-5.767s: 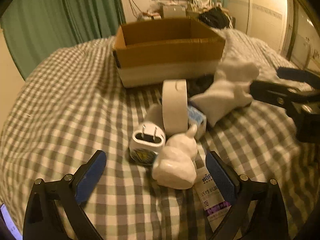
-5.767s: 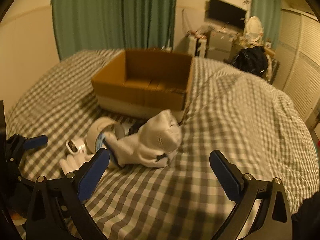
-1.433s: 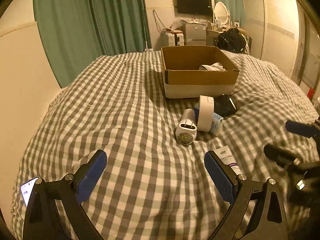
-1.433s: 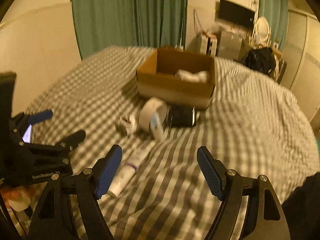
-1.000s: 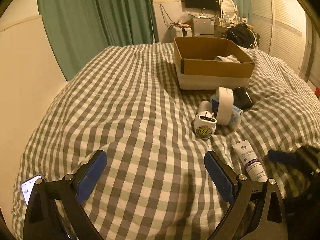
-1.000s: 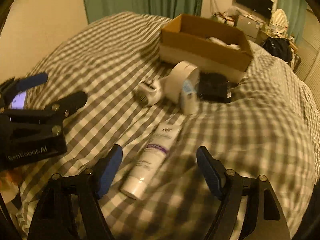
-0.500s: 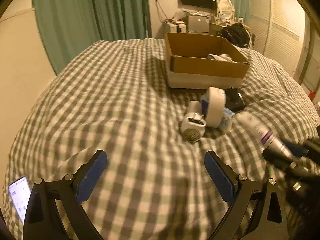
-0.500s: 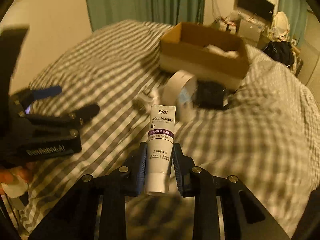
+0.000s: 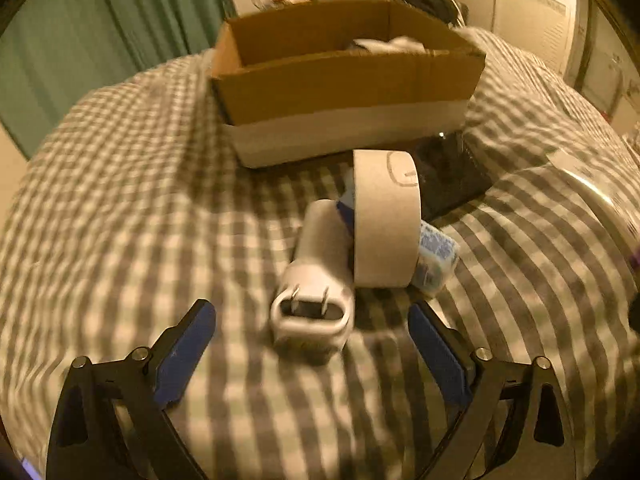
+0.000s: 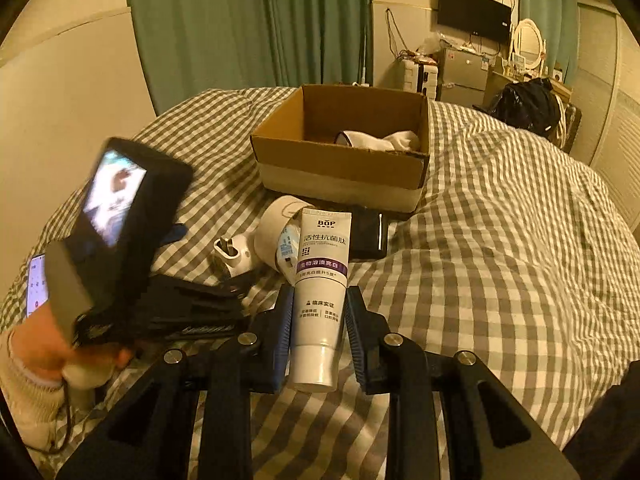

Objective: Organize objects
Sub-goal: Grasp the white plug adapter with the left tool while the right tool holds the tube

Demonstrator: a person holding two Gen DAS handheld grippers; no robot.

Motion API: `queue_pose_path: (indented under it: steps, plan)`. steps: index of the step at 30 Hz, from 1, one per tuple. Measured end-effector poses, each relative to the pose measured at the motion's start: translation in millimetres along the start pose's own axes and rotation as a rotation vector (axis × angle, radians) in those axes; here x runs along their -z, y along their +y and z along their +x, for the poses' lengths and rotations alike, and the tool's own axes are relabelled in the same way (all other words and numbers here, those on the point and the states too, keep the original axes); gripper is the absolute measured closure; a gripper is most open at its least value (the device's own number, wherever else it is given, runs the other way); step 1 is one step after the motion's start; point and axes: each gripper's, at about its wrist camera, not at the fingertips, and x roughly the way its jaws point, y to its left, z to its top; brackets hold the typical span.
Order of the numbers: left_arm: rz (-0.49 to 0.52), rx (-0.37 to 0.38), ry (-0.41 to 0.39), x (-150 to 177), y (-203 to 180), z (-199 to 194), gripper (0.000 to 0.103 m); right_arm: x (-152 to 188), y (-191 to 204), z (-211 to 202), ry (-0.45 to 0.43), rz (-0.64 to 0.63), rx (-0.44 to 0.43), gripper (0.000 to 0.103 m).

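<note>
My right gripper (image 10: 319,334) is shut on a white toothpaste tube (image 10: 321,276) and holds it above the checked bed, short of the cardboard box (image 10: 340,168). White socks (image 10: 384,140) lie inside the box. My left gripper (image 9: 312,344) is open, its pads on either side of a white plug adapter (image 9: 316,284) that lies on the bed. A white tape roll (image 9: 386,220) stands behind the adapter, with a small blue-and-white packet (image 9: 434,256) and a black wallet (image 9: 452,176) beside it.
The box (image 9: 344,80) sits just behind the pile on the checked bedcover (image 10: 500,240). The left hand with its gripper body and screen (image 10: 116,240) fills the lower left of the right wrist view. A phone (image 10: 36,284) lies at the bed's left edge.
My left gripper has moved forward and down to the plug adapter. My right gripper has lifted the toothpaste tube higher and turned more towards the box.
</note>
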Motion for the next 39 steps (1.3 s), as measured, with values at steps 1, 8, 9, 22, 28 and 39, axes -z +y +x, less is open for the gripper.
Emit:
queue_pose_path:
  steps: [1, 8, 9, 22, 28, 39]
  plan:
    - [0.005, -0.003, 0.009, -2.4, -1.2, 4.8, 0.013, 0.1, -1.7, 2.8, 0.004, 0.005, -0.006, 0.078]
    - [0.022, -0.011, 0.078, -3.8, -3.2, 24.0, 0.057, 7.3, -14.7, 9.2, 0.013, 0.039, -0.028, 0.078]
    - [0.017, -0.006, 0.076, -3.0, -2.3, 22.6, 0.057, 8.0, -15.1, 8.9, 0.012, 0.042, -0.027, 0.078]
    - [-0.026, 0.034, -0.021, 27.7, 11.7, -47.6, 0.058, 5.8, -10.3, -8.6, -0.016, 0.026, 0.024, 0.078]
    - [-0.047, 0.043, -0.100, 31.4, 25.3, -90.8, 0.059, -3.5, 0.2, -23.6, -0.041, -0.005, 0.031, 0.078]
    - [-0.030, 0.062, -0.265, -17.2, 30.4, -164.5, 0.059, -53.4, 7.3, -58.8, -0.139, -0.079, 0.075, 0.078]
